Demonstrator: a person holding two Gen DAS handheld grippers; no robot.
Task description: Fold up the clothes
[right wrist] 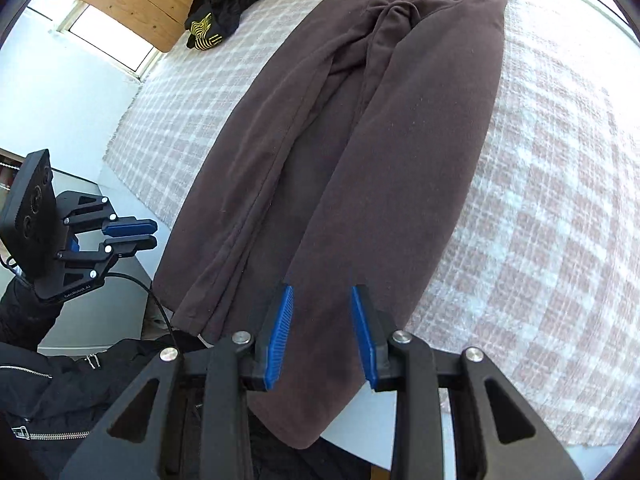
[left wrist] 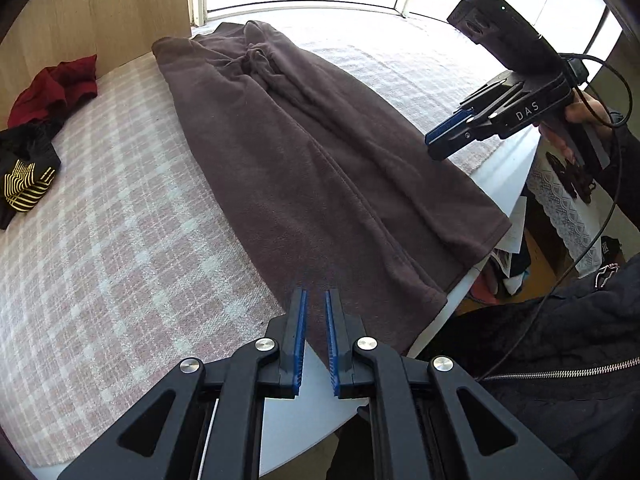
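Two claws hover over brown trousers laid lengthwise down the frame's centre on a checked cloth. The left claw, bottom centre, is nearly closed and empty; the right claw stands partly open, holding nothing. The hems overhang the table edge, so a careless tug could drag them off.

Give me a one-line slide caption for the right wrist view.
Right gripper open and empty above brown trousers laid lengthwise on the checked cloth.
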